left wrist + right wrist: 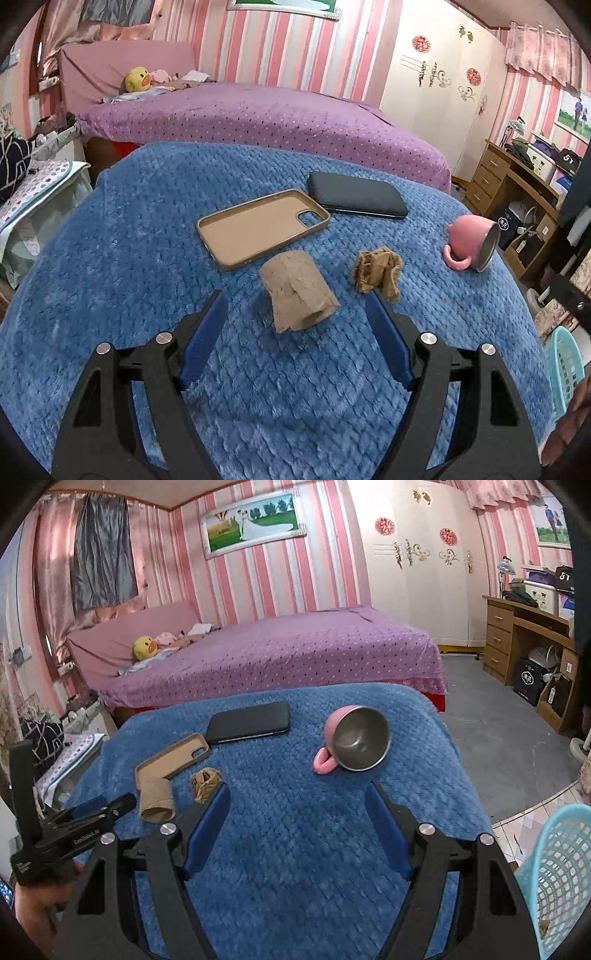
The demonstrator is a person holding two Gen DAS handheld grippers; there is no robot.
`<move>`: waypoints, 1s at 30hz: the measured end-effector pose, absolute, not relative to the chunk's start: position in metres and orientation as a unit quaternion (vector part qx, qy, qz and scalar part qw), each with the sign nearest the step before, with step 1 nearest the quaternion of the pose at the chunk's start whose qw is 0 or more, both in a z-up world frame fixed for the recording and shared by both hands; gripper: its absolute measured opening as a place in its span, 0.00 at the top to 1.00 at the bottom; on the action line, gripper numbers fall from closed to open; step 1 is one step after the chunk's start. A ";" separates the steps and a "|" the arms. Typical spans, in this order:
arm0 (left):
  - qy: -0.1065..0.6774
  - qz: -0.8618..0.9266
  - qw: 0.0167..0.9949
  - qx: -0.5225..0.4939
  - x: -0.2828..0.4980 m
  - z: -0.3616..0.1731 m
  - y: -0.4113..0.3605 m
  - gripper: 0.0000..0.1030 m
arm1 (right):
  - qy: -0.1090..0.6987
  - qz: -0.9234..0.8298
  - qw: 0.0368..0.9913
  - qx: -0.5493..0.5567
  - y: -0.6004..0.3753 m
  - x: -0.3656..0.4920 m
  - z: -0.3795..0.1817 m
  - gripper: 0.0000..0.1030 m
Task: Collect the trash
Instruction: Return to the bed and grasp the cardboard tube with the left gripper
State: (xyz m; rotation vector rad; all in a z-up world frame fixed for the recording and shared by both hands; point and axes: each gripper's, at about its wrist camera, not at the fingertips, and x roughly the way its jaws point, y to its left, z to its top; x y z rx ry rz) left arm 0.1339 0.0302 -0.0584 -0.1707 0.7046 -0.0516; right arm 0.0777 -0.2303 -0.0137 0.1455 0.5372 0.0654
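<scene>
A brown cardboard tube (297, 290) (155, 794) lies on the blue blanket (110, 258) (295, 830). Right of it sits a crumpled brown paper wad (377, 273) (204, 783). My left gripper (297, 301) is open, its blue pads on either side of the tube's near end without touching it. My right gripper (297, 794) is open over bare blanket, with the wad just beyond its left fingertip. A turquoise mesh basket (561, 878) (563, 365) stands at the blanket's right edge.
A tan phone case (260, 227) (173, 755), a black phone (356, 199) (249, 722) and a tipped pink mug (471, 243) (354, 738) lie further back. Behind are a purple bed (258, 118) and a wooden desk (524, 642). A hand (40, 904) holds the left gripper's handle.
</scene>
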 end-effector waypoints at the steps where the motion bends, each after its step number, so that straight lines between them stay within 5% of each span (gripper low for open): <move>1: 0.347 -0.026 0.934 -0.085 0.136 -0.060 0.031 0.27 | 0.268 0.032 0.960 0.073 -0.229 0.082 -0.016 0.28; 22: 0.402 -0.015 0.913 -0.065 0.189 -0.098 0.025 0.25 | 0.324 0.072 0.941 0.063 -0.188 0.145 -0.049 0.28; 23: 0.404 -0.021 0.912 -0.069 0.190 -0.100 0.026 0.28 | 0.326 0.075 0.940 0.062 -0.184 0.148 -0.051 0.28; 26: 0.404 -0.053 0.909 -0.086 0.193 -0.101 0.027 0.59 | 0.331 0.082 0.938 0.057 -0.169 0.158 -0.056 0.28; 30: 0.383 -0.053 0.918 -0.085 0.189 -0.086 0.031 0.67 | 0.336 0.098 0.935 0.050 -0.150 0.170 -0.063 0.28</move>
